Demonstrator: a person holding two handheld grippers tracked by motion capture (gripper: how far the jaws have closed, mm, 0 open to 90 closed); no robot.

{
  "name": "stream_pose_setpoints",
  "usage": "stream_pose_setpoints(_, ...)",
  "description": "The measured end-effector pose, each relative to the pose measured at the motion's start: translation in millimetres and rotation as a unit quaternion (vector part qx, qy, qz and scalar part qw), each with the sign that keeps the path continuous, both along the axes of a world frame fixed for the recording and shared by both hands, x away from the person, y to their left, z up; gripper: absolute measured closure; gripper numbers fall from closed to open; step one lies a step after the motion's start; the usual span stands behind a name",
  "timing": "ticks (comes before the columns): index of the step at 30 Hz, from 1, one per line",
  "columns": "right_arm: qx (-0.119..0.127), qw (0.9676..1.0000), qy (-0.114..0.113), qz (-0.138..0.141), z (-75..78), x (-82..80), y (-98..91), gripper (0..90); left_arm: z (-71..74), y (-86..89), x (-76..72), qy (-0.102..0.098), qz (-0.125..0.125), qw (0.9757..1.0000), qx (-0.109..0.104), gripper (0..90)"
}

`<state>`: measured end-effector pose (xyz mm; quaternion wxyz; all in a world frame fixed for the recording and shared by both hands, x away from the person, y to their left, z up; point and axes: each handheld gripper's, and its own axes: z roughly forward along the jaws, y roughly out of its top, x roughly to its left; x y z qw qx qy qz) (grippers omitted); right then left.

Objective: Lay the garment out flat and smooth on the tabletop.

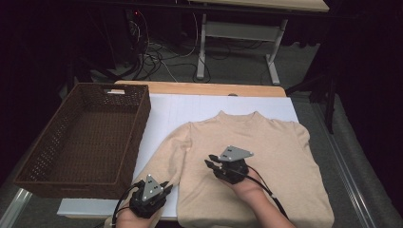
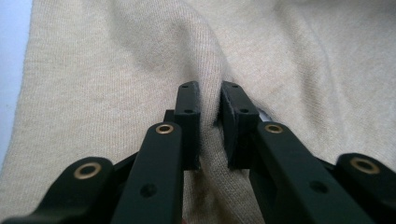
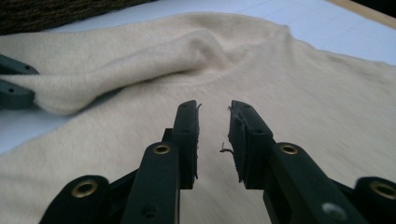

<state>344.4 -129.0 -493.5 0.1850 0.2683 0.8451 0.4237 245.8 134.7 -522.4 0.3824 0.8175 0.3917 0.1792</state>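
A beige sweater [image 1: 266, 156] lies flat, neck away from me, on a white sheet [image 1: 190, 107]. My left gripper [image 1: 165, 184] is at the end of the sweater's left sleeve [image 1: 164, 152], near the front edge. In the left gripper view its jaws [image 2: 210, 88] are shut on a pinched fold of the knit [image 2: 116, 70]. My right gripper [image 1: 209, 162] is over the sweater's body, pointing left. Its jaws [image 3: 214, 105] stand a narrow gap apart with nothing between them, just above the fabric [image 3: 303, 93]. The lifted sleeve [image 3: 140, 56] and the left gripper's jaws [image 3: 14, 88] show beyond.
A brown wicker basket [image 1: 85, 137] stands at the left of the table, its near corner close to my left gripper. The wooden table edge [image 1: 204, 89] runs along the back. Behind it are another table's white legs [image 1: 202, 52] and cables on the floor.
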Motion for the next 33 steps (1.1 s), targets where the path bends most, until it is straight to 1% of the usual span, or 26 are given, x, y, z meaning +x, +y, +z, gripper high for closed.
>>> stream_pose_setpoints(1,0.0,1.0,0.0,0.0,0.0,0.0,0.0,73.9,0.3,0.7,0.3,-0.002,0.0,1.0,-0.002,75.4)
stream_pose_setpoints(4,-0.011,0.9997,0.009,0.018,-6.0,7.2,23.4,74.3,2.3,4.1,0.3,-0.007,0.009,0.9999,-0.008,75.5)
stream_pose_setpoints(5,-0.016,0.9995,0.012,0.025,-8.4,9.1,31.4,75.1,3.1,4.9,-0.4,-0.011,0.012,0.9998,-0.007,75.5)
stream_pose_setpoints(7,-0.031,0.9987,0.017,0.037,-13.2,11.0,47.7,75.0,4.7,6.4,-2.0,-0.016,0.014,0.9997,-0.009,75.5)
stream_pose_setpoints(8,-0.046,0.9975,0.027,0.046,-18.7,13.5,62.2,71.6,5.4,6.8,-2.9,-0.018,0.016,0.9997,-0.01,75.5)
stream_pose_setpoints(10,-0.058,0.9965,0.034,0.05,-23.2,18.0,73.9,64.6,7.0,8.3,-4.0,-0.021,0.02,0.9995,-0.013,75.6)
stream_pose_setpoints(12,-0.06,0.9969,0.031,0.04,-23.1,22.0,80.6,58.4,8.0,9.6,-4.5,-0.021,0.021,0.9994,-0.015,75.6)
stream_pose_setpoints(13,-0.058,0.9969,0.039,0.035,-22.8,24.8,82.0,57.9,8.0,10.0,-4.6,-0.021,0.021,0.9994,-0.017,75.5)
stream_pose_setpoints(14,-0.063,0.9963,0.048,0.033,-23.2,27.9,82.3,58.6,8.1,10.5,-4.1,-0.021,0.021,0.9994,-0.018,75.5)
stream_pose_setpoints(15,-0.059,0.9962,0.055,0.036,-23.7,30.5,81.5,62.1,8.1,10.5,-4.1,-0.021,0.021,0.9994,-0.018,75.5)
stream_pose_setpoints(16,-0.053,0.9962,0.058,0.037,-24.5,31.2,81.0,70.5,8.1,10.9,-3.1,-0.02,0.022,0.9993,-0.021,75.5)
stream_pose_setpoints(17,-0.058,0.9962,0.052,0.04,-24.8,30.0,81.3,81.1,8.0,11.0,-2.6,-0.019,0.023,0.9993,-0.021,75.5)
stream_pose_setpoints(18,-0.07,0.9959,0.039,0.042,-24.3,28.0,82.1,86.6,7.7,11.2,-2.2,-0.019,0.023,0.9993,-0.022,75.5)
stream_pose_setpoints(19,-0.07,0.9959,0.039,0.042,-24.3,28.0,82.1,86.6,7.7,11.2,-2.2,-0.019,0.023,0.9993,-0.022,75.4)
stream_pose_setpoints(20,-0.077,0.9955,0.031,0.045,-24.0,26.5,82.6,87.8,7.5,11.5,-2.0,-0.019,0.024,0.9993,-0.023,75.4)
stream_pose_setpoints(21,-0.077,0.9955,0.031,0.046,-23.0,25.2,81.8,88.2,7.3,11.7,-2.0,-0.018,0.026,0.9992,-0.024,75.3)
stream_pose_setpoints(23,-0.053,0.9972,0.026,0.045,-14.7,20.9,65.8,88.2,7.3,12.2,-2.5,-0.019,0.029,0.9991,-0.024,74.8)
stream_pose_setpoints(24,-0.053,0.9972,0.026,0.045,-14.7,20.9,65.8,88.2,7.4,12.3,-2.8,-0.02,0.028,0.9992,-0.021,74.8)
stream_pose_setpoints(26,-0.014,0.999,0.025,0.034,-7.1,18.2,47.1,88.1,7.0,12.8,-1.6,-0.015,0.025,0.9994,-0.016,72.8)
stream_pose_setpoints(27,0.006,0.9994,0.023,0.025,-2.3,17.6,34.6,88.1,6.1,13.2,-0.9,-0.014,0.027,0.9994,-0.02,72.8)
stream_pose_setpoints(28,0.006,0.9994,0.023,0.025,-2.3,17.6,34.6,88.1,5.3,13.5,-0.1,-0.01,0.029,0.9993,-0.021,72.8)
stream_pose_setpoints(30,0.009,0.9998,0.011,0.017,2.3,16.3,25.5,87.8,4.3,13.0,0.1,-0.008,0.03,0.9993,-0.02,72.8)
stream_pose_setpoints(31,0.012,0.9998,0.012,0.014,3.1,15.9,23.1,87.9,4.3,11.9,-0.6,-0.008,0.03,0.9994,-0.016,72.8)
stream_pose_setpoints(32,0.008,0.9999,0.01,0.004,2.7,15.0,21.8,86.3,4.4,11.1,-1.1,-0.008,0.028,0.9995,-0.013,72.1)
stream_pose_setpoints(33,0.005,0.9999,0.008,0.005,1.9,14.4,21.2,81.4,4.5,10.4,-1.8,-0.01,0.027,0.9995,-0.012,70.0)
